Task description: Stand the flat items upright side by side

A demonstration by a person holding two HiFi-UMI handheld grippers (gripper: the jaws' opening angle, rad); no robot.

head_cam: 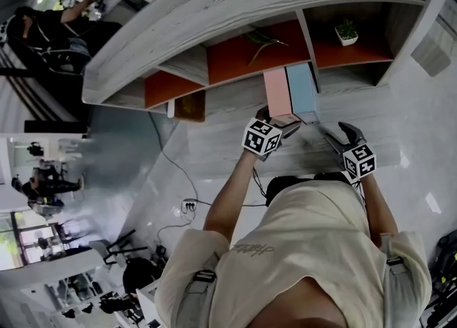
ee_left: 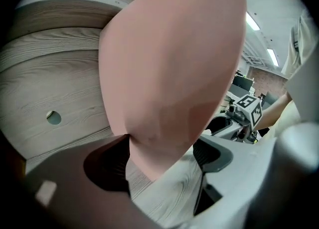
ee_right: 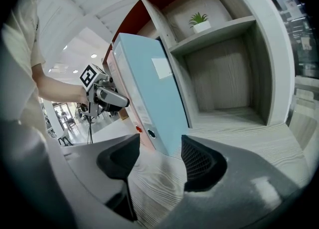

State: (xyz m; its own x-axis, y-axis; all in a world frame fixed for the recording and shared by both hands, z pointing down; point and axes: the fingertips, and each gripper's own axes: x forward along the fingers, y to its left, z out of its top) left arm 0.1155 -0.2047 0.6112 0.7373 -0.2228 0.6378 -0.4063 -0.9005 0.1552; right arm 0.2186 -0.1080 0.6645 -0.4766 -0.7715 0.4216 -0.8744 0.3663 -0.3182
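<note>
**Standing two binders upright at the back of the bench**

The pink binder (head_cam: 277, 92) and the blue binder (head_cam: 301, 91) stand on end on the wood-grain bench (head_cam: 214, 148). They touch along their covers, the blue one at 3 o'clock of the pink. A shelf divider (head_cam: 308, 48) rises just beside the blue binder at its 3 o'clock.

The left claw (ee_left: 162, 159) is released, its jaws spread wide around the pink binder's lower corner. The pads do not clamp it; one jaw sits close against the cover, the other is clear of it. The right claw (ee_right: 159, 163) is also released and empty. It hangs at about 5 o'clock of the blue binder, apart from it, with only bare bench between its jaws.

Both binders look like stiff board with a smooth, probably slippery finish. Whether they hold paper cannot be told, so their weight is a guess. Standing tall on a narrow edge, they would likely tip sideways rather than slide. The safest hold seems to be low across the spine or a cover's front edge, where the board is rigid. The task looks close to done.
</note>
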